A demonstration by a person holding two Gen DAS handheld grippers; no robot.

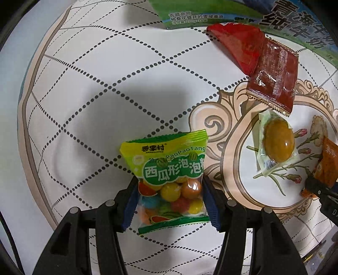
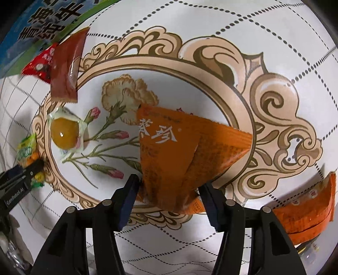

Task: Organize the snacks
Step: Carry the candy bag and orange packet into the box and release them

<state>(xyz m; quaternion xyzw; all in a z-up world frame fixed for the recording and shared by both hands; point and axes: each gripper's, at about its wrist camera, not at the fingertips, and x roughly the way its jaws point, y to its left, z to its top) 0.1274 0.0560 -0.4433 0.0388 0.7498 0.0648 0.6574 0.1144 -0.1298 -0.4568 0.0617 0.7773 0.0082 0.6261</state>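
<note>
A green bag of coloured gumballs (image 1: 169, 169) hangs between the blue pads of my left gripper (image 1: 170, 184), which is shut on its lower half above the patterned tablecloth (image 1: 84, 84). In the right wrist view an orange triangular packet (image 2: 169, 152) stands tilted over the flower medallion. My right gripper (image 2: 170, 183) is shut on its lower part, with both pads against its sides. The same orange packet (image 1: 326, 162) shows at the right edge of the left wrist view. The gumball bag (image 2: 26, 150) appears at the left edge of the right wrist view.
A clear-packed brown egg (image 1: 278, 143) lies inside the medallion. A dark red sachet (image 1: 274, 78) overlaps a bright red packet (image 1: 236, 46) beside a green and blue carton (image 1: 211, 14). More orange packets (image 2: 306, 211) lie at the lower right of the right wrist view.
</note>
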